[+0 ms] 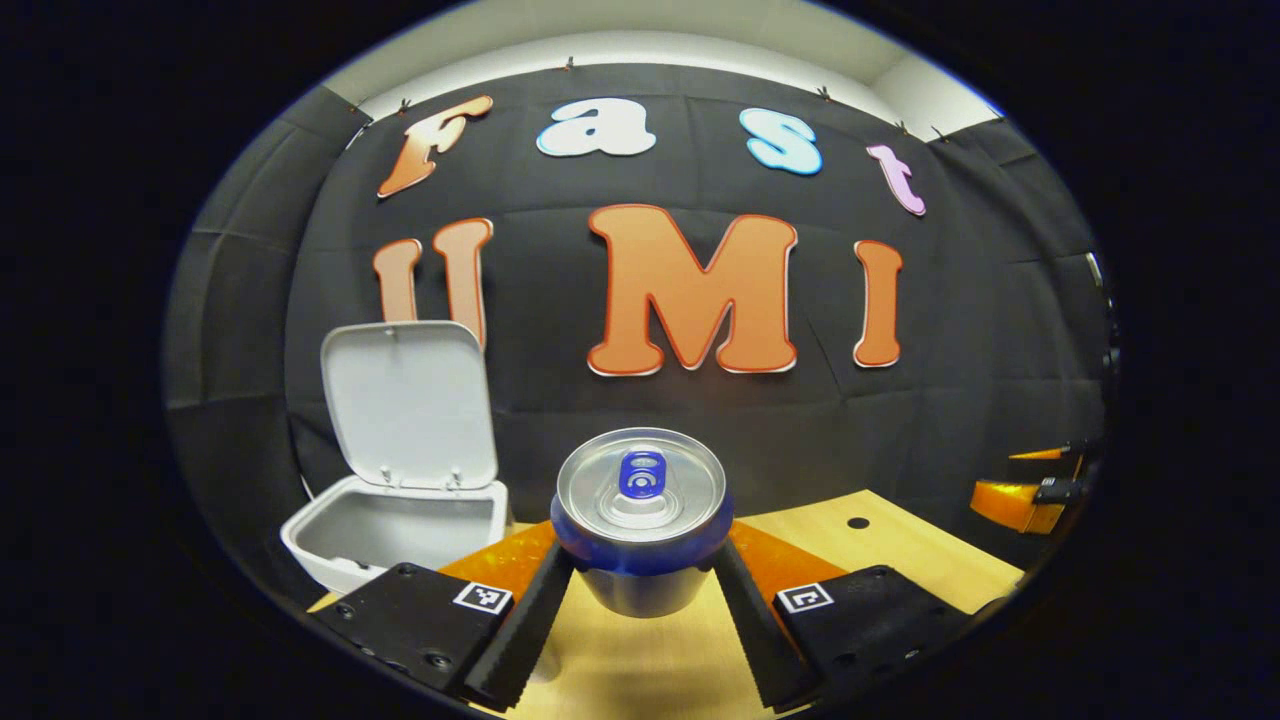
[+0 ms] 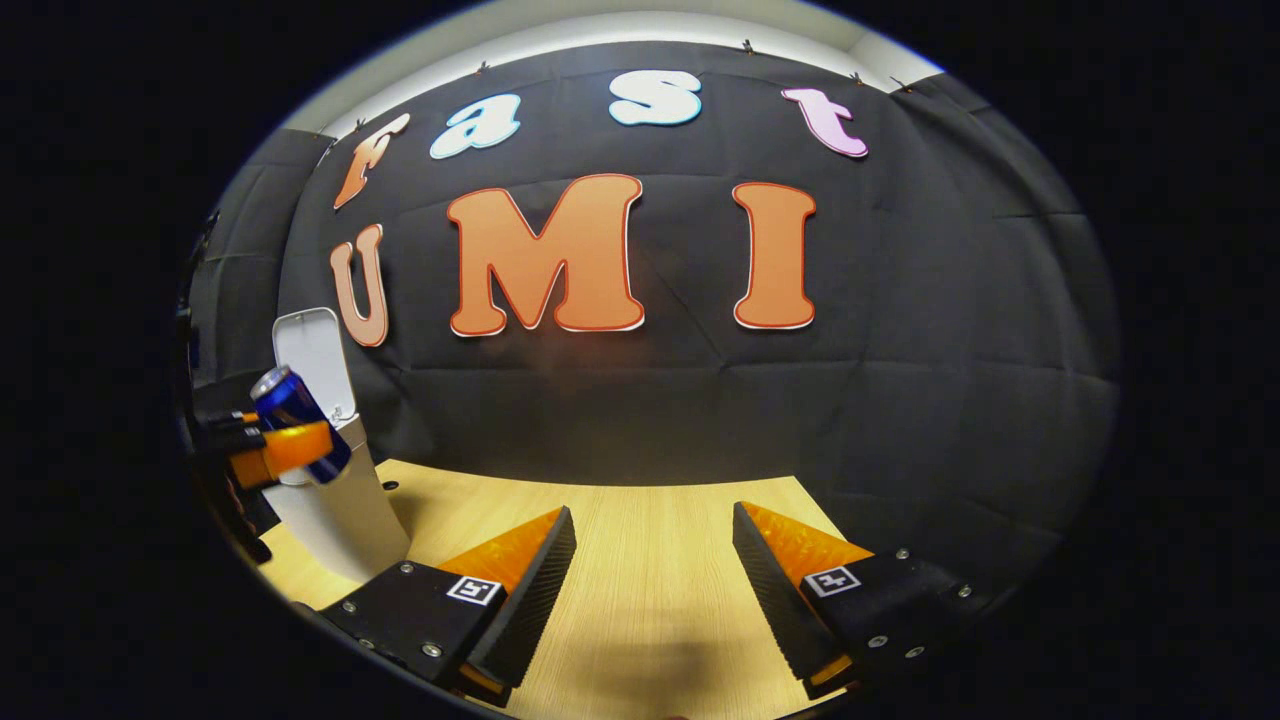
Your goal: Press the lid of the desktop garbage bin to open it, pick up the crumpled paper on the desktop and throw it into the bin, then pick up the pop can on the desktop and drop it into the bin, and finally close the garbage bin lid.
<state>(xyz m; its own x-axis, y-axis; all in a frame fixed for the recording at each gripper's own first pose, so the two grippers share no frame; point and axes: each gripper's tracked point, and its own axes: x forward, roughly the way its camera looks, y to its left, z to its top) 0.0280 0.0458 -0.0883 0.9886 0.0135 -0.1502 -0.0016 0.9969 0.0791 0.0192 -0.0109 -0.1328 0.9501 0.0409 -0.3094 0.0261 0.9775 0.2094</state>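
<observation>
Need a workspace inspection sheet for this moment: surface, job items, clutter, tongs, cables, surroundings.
Surface: light wooden table, with a small dark hole in it.
Job's things: white garbage bin with its lid standing open; pop can upright, blue with a silver top, held off the table beside the bin. Crumpled paper: nothing seen on the table; bin contents hidden.
Clutter: nothing seen.
Tongs: left tongs shut on the pop can, a finger on each side; right tongs open, holding nothing, above the table.
Cables: nothing seen.
Surroundings: black cloth booth wall, pale ceiling strip above.
</observation>
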